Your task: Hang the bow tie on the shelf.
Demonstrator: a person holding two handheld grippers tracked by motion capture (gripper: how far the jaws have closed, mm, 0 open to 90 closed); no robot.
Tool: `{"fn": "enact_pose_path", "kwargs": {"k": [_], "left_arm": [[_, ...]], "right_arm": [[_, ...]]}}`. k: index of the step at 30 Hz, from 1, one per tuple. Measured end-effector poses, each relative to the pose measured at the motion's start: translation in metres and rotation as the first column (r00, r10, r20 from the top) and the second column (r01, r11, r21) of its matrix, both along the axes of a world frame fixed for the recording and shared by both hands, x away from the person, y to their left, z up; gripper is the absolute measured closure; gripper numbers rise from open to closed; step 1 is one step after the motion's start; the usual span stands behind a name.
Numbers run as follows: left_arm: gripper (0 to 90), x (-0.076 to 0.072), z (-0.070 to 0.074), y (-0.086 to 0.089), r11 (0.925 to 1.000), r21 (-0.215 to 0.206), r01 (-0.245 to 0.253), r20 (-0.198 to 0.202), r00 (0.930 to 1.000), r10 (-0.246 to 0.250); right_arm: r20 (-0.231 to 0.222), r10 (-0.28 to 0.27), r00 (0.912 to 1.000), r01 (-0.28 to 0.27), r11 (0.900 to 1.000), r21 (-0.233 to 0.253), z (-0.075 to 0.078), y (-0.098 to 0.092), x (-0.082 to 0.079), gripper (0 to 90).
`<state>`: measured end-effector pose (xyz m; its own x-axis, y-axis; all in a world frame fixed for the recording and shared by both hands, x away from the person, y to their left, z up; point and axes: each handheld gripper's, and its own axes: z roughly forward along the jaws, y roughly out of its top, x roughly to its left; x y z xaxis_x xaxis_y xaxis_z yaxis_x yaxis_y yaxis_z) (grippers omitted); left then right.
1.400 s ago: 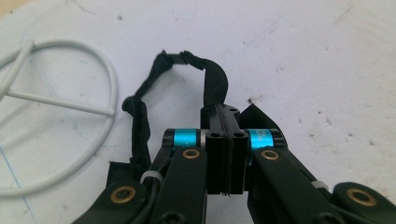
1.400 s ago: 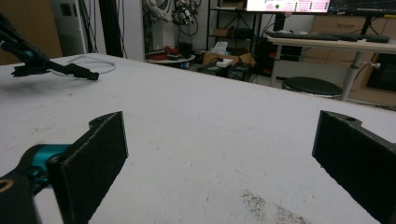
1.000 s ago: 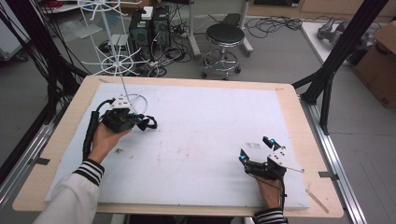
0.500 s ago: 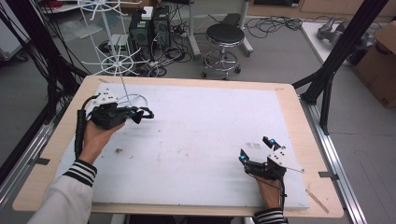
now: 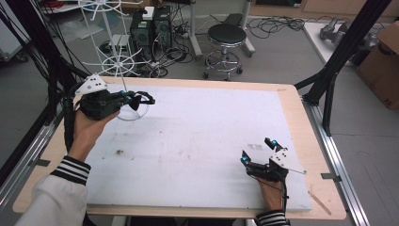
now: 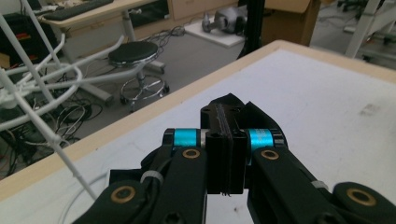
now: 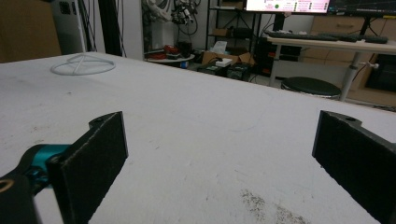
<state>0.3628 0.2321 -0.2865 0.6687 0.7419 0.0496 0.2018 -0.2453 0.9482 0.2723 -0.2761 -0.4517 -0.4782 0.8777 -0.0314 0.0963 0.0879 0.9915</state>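
A hand holds my left gripper (image 5: 148,100) above the far left part of the white table (image 5: 202,127). In the left gripper view its two black jaws are pressed together, and my left gripper (image 6: 225,112) is shut with nothing between them. A white wire rack (image 5: 109,52) stands on a ring base (image 5: 133,113) just beneath and beside that gripper; its thin rods (image 6: 42,126) pass on the left. My right gripper (image 5: 257,149) rests near the front right, open. In the right gripper view its pads stand wide apart, my right gripper (image 7: 219,144) is empty, and the ring base (image 7: 83,65) lies far off.
A black stool (image 5: 227,35) and computer cases (image 5: 149,26) stand on the floor beyond the far edge. Black frame posts (image 5: 336,61) rise at the table's right side. A thin wooden stick (image 5: 322,202) lies on the front right rim. Small dark specks (image 5: 119,152) mark the surface.
My left gripper has moved a little toward the far left corner, closer to the rack's pole. The right gripper has stayed still and open.
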Motion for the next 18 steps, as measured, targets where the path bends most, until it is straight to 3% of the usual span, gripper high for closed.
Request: {"fn": "enact_pose_path", "kwargs": {"k": [7, 18], "left_arm": [[89.2, -0.003, 0.012, -0.001, 0.9999, -0.010, -0.001, 0.033, 0.9995, 0.002], [89.2, -0.013, 0.033, 0.016, 0.9989, -0.036, -0.029, 0.087, 0.9957, 0.032]], "right_arm": [[0.001, 0.002, 1.0000, -0.002, 1.000, 0.000, 0.000, 0.000, 0.000, 2.3], [0.000, 0.001, 1.0000, -0.001, 1.000, 0.000, 0.000, 0.000, 0.000, 2.3]]}}
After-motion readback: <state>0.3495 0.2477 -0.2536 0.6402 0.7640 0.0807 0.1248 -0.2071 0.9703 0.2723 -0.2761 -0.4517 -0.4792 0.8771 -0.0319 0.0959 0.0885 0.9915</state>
